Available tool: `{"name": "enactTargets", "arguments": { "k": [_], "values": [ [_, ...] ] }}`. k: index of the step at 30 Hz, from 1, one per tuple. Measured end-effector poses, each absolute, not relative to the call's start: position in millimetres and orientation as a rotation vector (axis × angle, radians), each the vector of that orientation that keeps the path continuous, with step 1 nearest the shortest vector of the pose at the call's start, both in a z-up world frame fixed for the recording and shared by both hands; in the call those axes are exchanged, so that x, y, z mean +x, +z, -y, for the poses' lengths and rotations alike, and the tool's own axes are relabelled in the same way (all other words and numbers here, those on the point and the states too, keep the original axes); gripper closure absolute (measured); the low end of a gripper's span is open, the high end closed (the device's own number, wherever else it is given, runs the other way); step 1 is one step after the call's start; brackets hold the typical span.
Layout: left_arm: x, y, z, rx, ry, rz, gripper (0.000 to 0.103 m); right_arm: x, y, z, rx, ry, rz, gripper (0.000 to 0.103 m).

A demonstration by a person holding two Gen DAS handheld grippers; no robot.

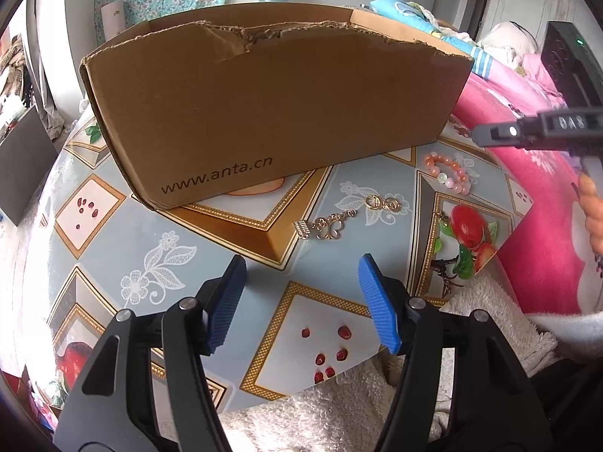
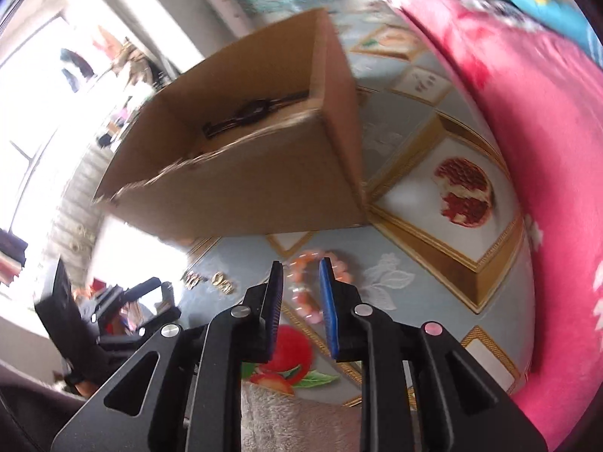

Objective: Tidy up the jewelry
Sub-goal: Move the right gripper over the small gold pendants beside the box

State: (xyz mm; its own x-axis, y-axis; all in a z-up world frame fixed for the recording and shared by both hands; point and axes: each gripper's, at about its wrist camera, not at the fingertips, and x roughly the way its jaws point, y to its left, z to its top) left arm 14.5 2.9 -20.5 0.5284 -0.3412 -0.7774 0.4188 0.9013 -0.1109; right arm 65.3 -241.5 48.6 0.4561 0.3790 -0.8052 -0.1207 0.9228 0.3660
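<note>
The right wrist view was motion-blurred. The box (image 1: 271,113) wall hid its inside from the left wrist view; the dark item (image 2: 252,111) inside was unclear.

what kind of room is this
Probably a bedroom at home: a pink floral blanket and piled bedding lie beside a table with a fruit-print cover, where a cardboard box stands.

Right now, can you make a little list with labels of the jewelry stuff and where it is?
box: cardboard box on the table, open top
inside box: dark watch-like item, blurry
bead bracelet: pink-orange bracelet on table, outside box
gold pieces: butterfly charm and rings, on table
left gripper: open, empty
right gripper: slightly open, empty
</note>
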Motion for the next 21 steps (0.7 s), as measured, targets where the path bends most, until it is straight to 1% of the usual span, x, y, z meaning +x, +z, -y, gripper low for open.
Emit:
{"name": "enactTargets", "arguments": {
  "k": [9, 15, 18, 21],
  "values": [
    [14.8, -19.4, -7.4, 0.052, -0.486, -0.909, 0.044, 38.1, 25.8, 190.4, 0.100, 0.403, -1.090, 0.082],
    [14.6, -19.4, -3.5, 0.068, -0.493, -0.904, 0.045, 32.2, 22.8, 179.8, -0.050, 0.406, -1.049, 0.082],
    [15.1, -19.2, -2.9, 0.068, -0.494, -0.902, 0.046, 34.5, 19.4, 170.9, -0.126, 0.408, -1.048, 0.082],
    [15.8, -19.0, -2.7, 0.068, -0.497, -0.902, 0.051, 36.1, 16.6, 168.1, -0.157, 0.417, -1.056, 0.083]
  ]
}}
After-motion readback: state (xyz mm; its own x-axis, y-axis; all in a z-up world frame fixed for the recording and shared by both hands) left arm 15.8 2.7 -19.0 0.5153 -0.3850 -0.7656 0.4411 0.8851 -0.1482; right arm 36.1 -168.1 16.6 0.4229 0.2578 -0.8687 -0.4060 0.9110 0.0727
